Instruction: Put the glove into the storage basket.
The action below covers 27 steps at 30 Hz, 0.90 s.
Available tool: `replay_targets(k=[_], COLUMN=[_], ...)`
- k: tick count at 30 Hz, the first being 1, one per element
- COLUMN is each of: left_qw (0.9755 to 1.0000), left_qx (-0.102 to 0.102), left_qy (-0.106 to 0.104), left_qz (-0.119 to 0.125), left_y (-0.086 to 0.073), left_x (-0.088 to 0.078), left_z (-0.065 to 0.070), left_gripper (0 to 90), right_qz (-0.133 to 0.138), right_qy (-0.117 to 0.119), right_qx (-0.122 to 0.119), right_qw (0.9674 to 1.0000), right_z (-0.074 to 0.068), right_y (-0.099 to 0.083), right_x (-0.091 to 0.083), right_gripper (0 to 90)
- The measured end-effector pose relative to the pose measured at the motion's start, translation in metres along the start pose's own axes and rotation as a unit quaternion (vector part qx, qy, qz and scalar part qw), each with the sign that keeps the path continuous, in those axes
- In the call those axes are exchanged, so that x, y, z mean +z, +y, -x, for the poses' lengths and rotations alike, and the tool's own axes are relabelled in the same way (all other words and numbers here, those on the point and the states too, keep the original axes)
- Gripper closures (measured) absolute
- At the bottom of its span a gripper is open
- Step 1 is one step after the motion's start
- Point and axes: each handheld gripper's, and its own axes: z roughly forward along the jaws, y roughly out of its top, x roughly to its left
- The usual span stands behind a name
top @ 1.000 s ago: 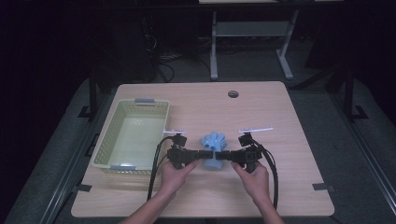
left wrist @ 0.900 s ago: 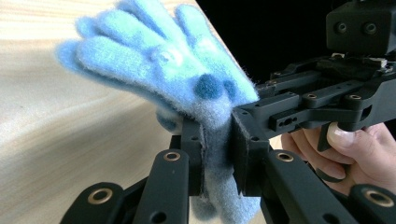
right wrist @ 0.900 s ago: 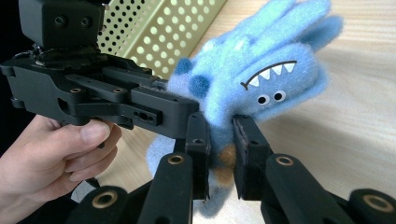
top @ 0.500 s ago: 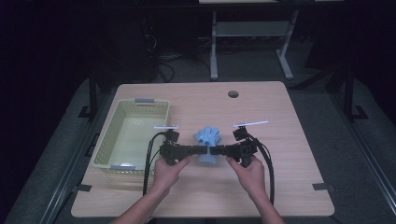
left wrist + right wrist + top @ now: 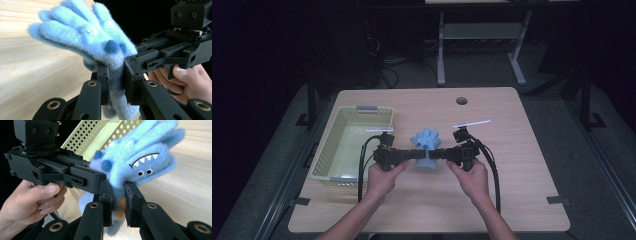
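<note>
Both claws were clamped on one fluffy blue glove (image 5: 426, 146), each from its own side. From the high view, the left claw (image 5: 416, 154) gripped the glove's left edge and the right claw (image 5: 438, 154) its right edge, the two pointing at each other over the wooden surface (image 5: 512, 190), with the glove's fingers spread away from the person. In the left gripper view, the left claw (image 5: 117, 83) pinched a narrow fold of the glove (image 5: 90, 37) near its cuff, with the other claw's body just beside it. In the right gripper view, the right claw (image 5: 118, 205) squeezed the glove (image 5: 140, 157), which bore a stitched toothy mouth and two small eyes. A pale green perforated basket (image 5: 328, 145) stood on the surface near the left hand (image 5: 382, 179).
</note>
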Motion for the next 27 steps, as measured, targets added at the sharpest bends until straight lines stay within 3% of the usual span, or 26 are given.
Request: replay_targets(k=[19, 27], left_qw=[0.9999, 0.9997], left_qx=[0.003, 0.011], left_qy=[0.005, 0.010], left_qz=[0.016, 0.019], left_y=[0.013, 0.014], left_x=[-0.028, -0.039], left_z=[-0.002, -0.004], left_gripper=[76.3, 76.4], right_qz=[-0.007, -0.013], right_qy=[0.008, 0.014], right_qx=[-0.026, -0.024], right_qw=[0.9996, 0.9995], right_z=[-0.020, -0.026], right_y=[0.025, 0.031], right_x=[0.012, 0.020], right_gripper=[78.5, 78.4])
